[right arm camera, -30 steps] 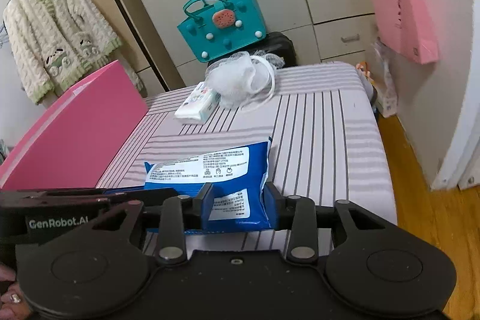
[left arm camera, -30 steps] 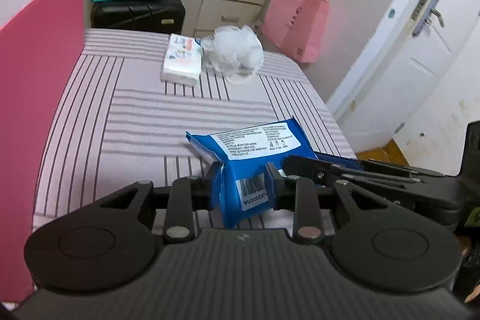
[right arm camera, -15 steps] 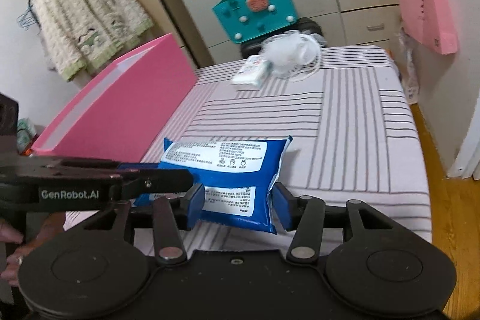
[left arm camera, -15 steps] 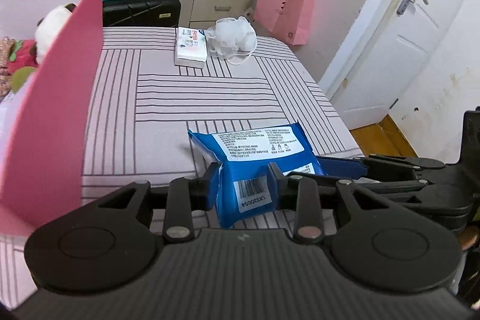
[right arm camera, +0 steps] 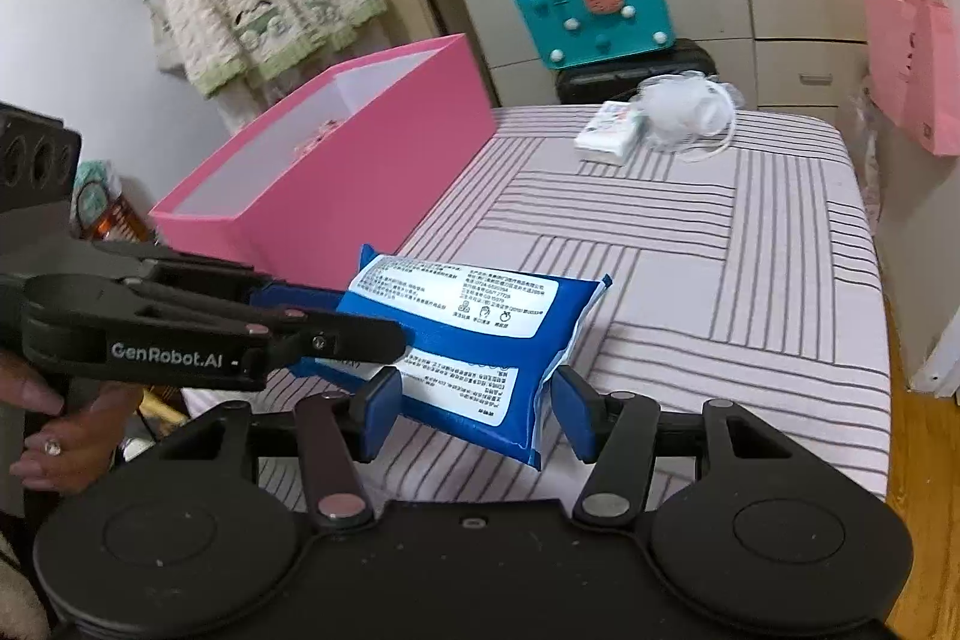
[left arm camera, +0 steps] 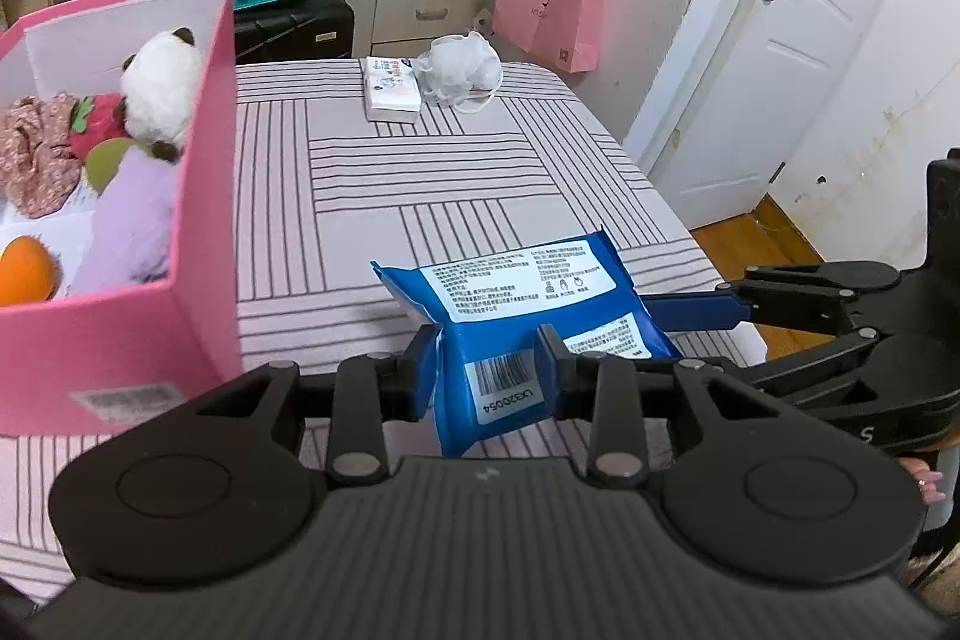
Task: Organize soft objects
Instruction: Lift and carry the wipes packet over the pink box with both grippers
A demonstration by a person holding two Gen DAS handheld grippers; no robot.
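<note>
Over the striped table (left arm camera: 456,196), beside the pink box (left arm camera: 198,244) of soft toys, you hold the blue wipes pack (left arm camera: 510,316) in the air. Your left gripper (left arm camera: 486,370) is clamped on its barcode end. Your right gripper (right arm camera: 474,394) is opening, its pads just off the pack between them.

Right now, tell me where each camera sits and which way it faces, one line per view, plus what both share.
Left wrist: rides the left gripper, looking down across the striped table; its pads pinch the blue wipes pack; the right gripper reaches in from the right.
Right wrist: rides the right gripper, facing the pink box; jaws opening around the pack; a hand shows lower left.
Shared: pack, box, tissue pack, mesh sponge.
</note>
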